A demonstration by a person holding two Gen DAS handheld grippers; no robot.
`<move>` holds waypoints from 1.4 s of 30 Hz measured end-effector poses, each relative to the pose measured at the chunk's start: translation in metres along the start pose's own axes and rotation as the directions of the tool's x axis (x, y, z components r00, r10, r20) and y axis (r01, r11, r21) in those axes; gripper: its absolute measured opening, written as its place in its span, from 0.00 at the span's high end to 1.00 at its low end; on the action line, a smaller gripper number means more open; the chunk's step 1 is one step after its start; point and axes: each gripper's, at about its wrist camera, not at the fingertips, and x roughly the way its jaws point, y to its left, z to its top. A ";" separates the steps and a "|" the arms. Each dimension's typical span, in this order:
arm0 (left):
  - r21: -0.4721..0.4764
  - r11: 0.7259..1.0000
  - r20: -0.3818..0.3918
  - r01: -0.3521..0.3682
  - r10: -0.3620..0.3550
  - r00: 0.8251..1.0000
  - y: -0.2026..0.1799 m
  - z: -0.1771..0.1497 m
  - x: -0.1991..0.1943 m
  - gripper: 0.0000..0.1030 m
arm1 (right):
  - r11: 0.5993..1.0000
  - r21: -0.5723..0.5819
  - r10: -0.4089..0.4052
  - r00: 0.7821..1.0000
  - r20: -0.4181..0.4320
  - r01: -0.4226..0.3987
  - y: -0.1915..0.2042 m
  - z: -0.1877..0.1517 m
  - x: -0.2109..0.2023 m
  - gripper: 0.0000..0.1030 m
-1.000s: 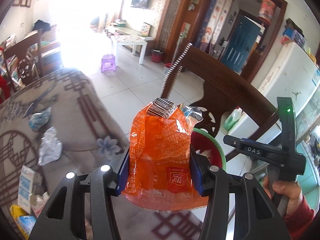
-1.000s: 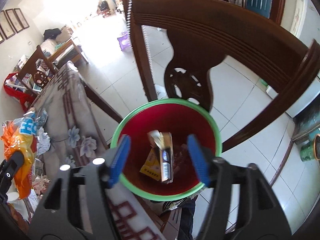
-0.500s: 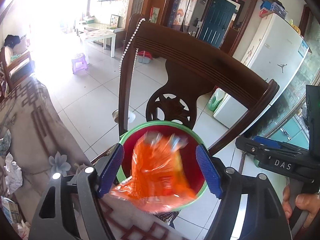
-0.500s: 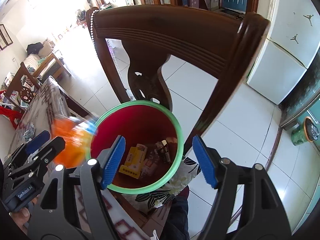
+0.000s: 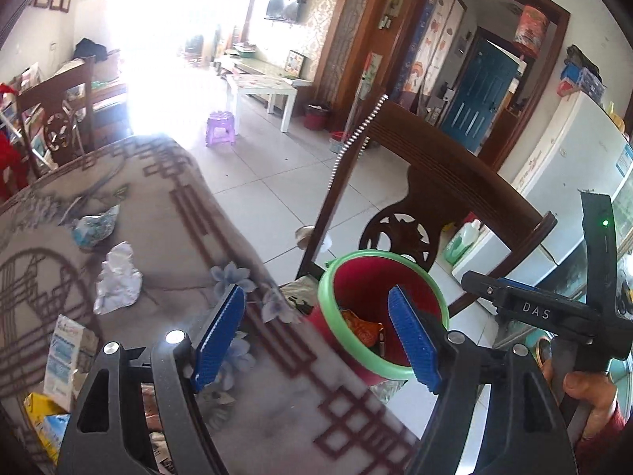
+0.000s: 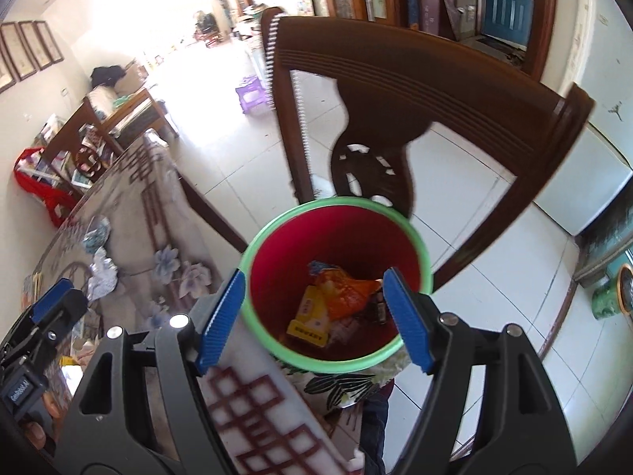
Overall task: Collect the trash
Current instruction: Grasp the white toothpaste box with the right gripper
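Your left hand-held gripper [image 5: 316,332] hangs over the surface [image 5: 166,213] edge with its jaws spread and nothing between them. Your right hand-held gripper [image 6: 312,316] has just been opening a little further and is also empty, its jaws straddling the red bin [image 6: 336,233]. The orange wrapper [image 6: 348,289] lies inside that bin on a yellow packet [image 6: 310,316]. The bin stands on the chair seat, tight against the surface edge, with the dark wooden chair back [image 6: 415,79] rising just behind it. Crumpled foil [image 5: 116,277], a bluish wrapper [image 5: 95,227] and a small carton [image 5: 63,356] lie on the cloth to your left; beyond the edge is open tiled floor [image 5: 257,182].
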 end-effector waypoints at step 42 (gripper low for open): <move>-0.484 0.788 -0.072 -0.381 0.398 0.914 0.260 -0.142 -0.153 0.30 | 0.700 -0.542 0.194 0.855 -0.482 -0.465 0.321 -0.203 0.027 0.51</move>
